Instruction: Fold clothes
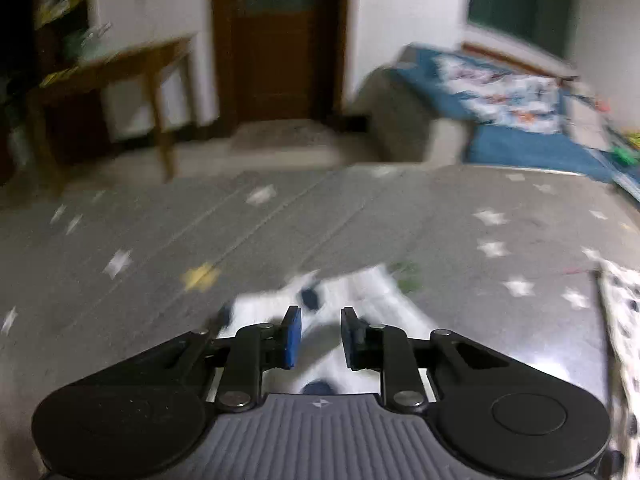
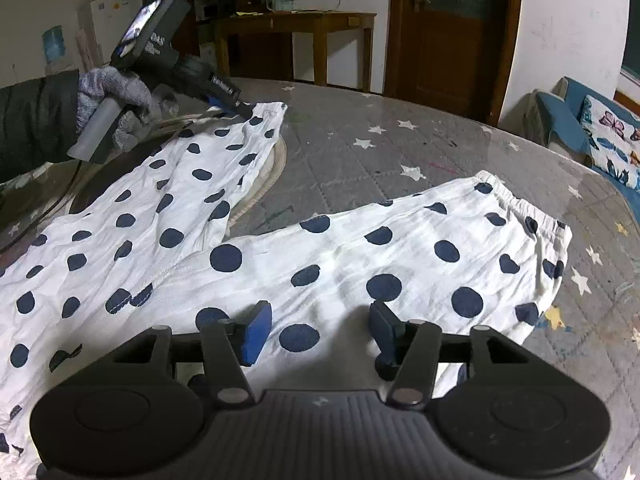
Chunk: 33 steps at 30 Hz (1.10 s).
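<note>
The right tongs (image 2: pixel 320 330) hover with blue pads apart, gripping nothing, just above the white trousers with navy polka dots (image 2: pixel 320 248), which lie spread flat on the grey star-patterned worktop (image 2: pixel 360 140). The left tongs (image 1: pixel 320 334), seen blurred, are slightly apart over one trouser-leg hem (image 1: pixel 352 292). A grey-gloved left hand (image 2: pixel 116 100) holds that device; white lettering ending "DAS" shows on its body. Behind stand a wooden side table (image 2: pixel 296 24) and brown door (image 2: pixel 452 28).
</note>
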{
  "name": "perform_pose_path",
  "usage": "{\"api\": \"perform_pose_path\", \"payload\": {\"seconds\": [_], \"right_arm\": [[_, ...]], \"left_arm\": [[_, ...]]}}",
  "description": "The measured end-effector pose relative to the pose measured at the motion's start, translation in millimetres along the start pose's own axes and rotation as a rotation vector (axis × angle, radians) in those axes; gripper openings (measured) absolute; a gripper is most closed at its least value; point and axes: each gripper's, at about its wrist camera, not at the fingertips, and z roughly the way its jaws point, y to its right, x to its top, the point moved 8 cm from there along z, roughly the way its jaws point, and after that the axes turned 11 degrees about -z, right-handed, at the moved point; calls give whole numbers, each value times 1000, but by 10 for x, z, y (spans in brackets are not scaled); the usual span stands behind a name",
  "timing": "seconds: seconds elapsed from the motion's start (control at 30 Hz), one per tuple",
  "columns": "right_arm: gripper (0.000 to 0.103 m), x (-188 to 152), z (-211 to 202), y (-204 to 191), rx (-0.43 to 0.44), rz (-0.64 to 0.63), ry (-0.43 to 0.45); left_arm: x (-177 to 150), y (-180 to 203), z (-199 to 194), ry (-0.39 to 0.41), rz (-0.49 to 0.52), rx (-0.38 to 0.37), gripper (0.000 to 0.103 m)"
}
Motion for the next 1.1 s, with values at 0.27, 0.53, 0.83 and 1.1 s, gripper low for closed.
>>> {"api": "perform_pose_path", "payload": {"seconds": [0.27, 0.53, 0.83, 1.1], "right_arm": [[62, 28, 23, -1, -7, -1, -1], [72, 5, -9, -35, -17, 8, 9], [73, -57, -247, -224, -19, 14, 1], [73, -181, -514, -605, 19, -7, 11]], "left_arm": [[-14, 177, 216, 20, 130, 33, 27], [71, 178, 278, 45, 90, 10, 27], [-214, 246, -418, 17, 76, -44, 37], [-905, 382, -1207, -55, 129, -106, 39]]}}
